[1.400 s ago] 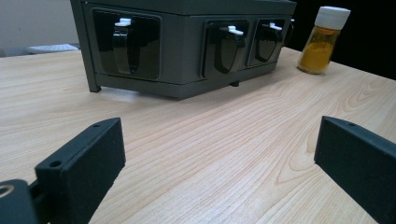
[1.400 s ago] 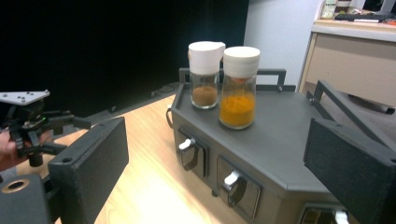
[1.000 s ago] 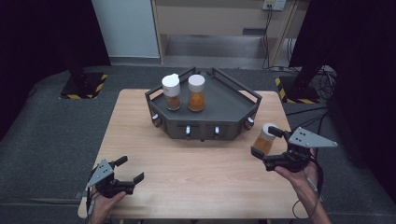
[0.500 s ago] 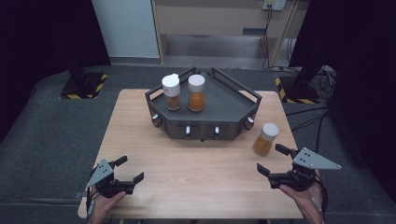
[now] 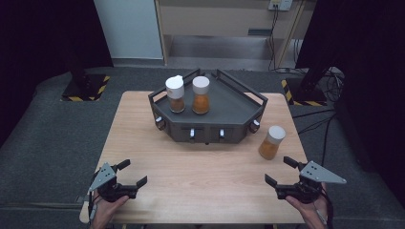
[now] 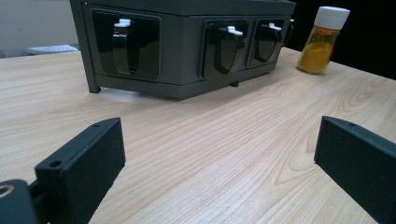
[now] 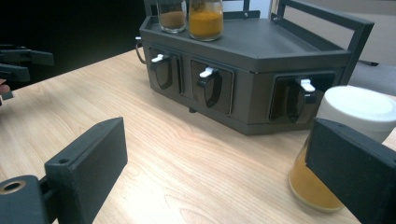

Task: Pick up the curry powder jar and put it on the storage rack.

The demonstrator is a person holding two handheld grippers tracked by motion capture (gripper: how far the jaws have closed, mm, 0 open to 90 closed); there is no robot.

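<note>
The spice jar (image 5: 271, 142), white-capped and filled with orange powder, stands upright on the wooden table (image 5: 210, 176) just right of the dark rack (image 5: 229, 102), free of any grip. The right gripper (image 5: 282, 171) sits near and slightly right of it at the table's near edge, jaws spread wide with nothing between them. The left gripper (image 5: 133, 172) rests at the near left corner, its jaws likewise apart and empty, while two more jars (image 5: 175, 94) stand on the rack's far left.

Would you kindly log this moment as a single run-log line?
right gripper: open, empty | spice jar: upright on table, beside rack | left gripper: open, empty
</note>
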